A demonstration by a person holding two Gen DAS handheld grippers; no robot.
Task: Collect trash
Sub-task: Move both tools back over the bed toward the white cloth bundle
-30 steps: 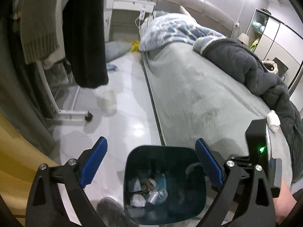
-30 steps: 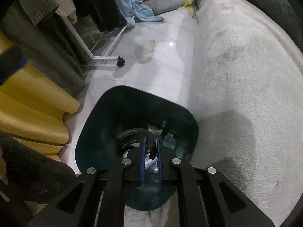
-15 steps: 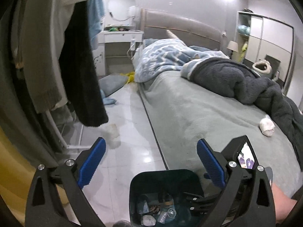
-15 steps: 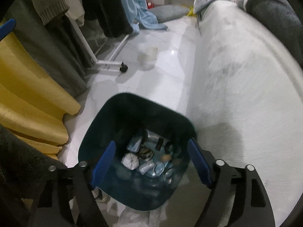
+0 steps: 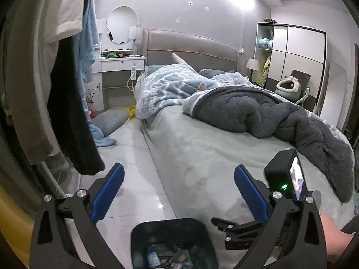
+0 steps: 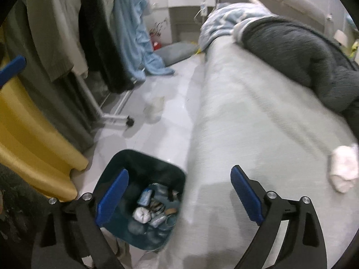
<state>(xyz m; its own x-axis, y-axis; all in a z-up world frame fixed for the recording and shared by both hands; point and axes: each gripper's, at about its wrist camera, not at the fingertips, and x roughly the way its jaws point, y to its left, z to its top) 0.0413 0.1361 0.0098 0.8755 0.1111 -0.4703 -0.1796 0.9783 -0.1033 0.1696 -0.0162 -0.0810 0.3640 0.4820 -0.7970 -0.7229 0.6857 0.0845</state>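
Right tongs [image 6: 179, 198], just opened and empty above the bin [image 6: 143, 204], should go for the white wad [image 6: 344, 168] on the bed beside it, approaching low; left tongs [image 5: 178, 194] also released.

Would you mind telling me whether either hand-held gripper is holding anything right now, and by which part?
Nothing is held. The left hand-held gripper and right hand-held gripper are both open and empty; the right's jaws have just been opening.
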